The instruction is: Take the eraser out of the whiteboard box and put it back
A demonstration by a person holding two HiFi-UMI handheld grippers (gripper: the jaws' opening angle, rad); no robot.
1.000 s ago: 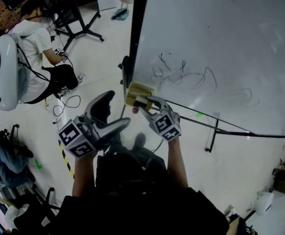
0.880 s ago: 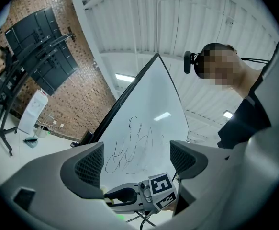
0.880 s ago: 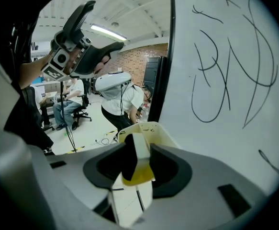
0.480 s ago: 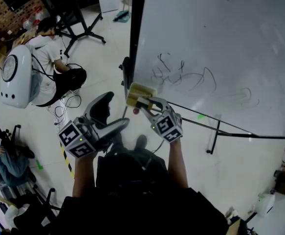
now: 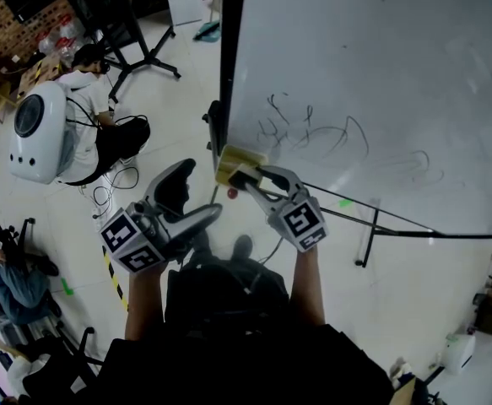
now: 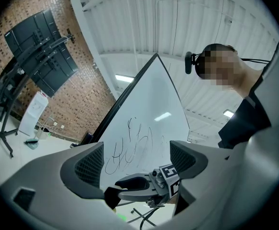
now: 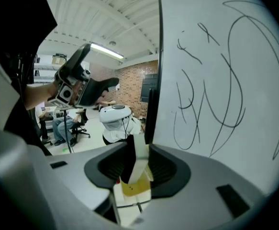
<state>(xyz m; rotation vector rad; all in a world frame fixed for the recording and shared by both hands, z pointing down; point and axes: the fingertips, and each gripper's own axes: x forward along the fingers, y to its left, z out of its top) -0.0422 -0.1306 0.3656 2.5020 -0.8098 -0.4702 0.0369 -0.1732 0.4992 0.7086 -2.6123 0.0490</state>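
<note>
The eraser (image 5: 238, 159), a pale slab with a yellowish part and a dark side, is at the whiteboard's (image 5: 381, 74) lower left edge. My right gripper (image 5: 243, 172) is shut on it. Its jaws have just been closing with the eraser between them. In the right gripper view the eraser (image 7: 138, 159) stands upright between the pads, next to the board's black frame (image 7: 151, 114). My left gripper (image 5: 196, 194) hangs open and empty, left of the right one. The left gripper view looks past its own jaws at the right gripper (image 6: 139, 188) and the scribbled board (image 6: 149, 114). I cannot make out the box.
Black scribbles (image 5: 313, 129) cover the board's lower left. A dark fitting (image 5: 214, 123) sits on the frame above the eraser. The board's stand legs (image 5: 368, 226) cross the floor to the right. A person (image 5: 102, 137) sits on the floor to the left, beside a white device (image 5: 35, 133).
The right gripper's marker cube has shifted right and the gripper has tipped, with the eraser still between its jaws at the board's edge. The left gripper has stayed put.
</note>
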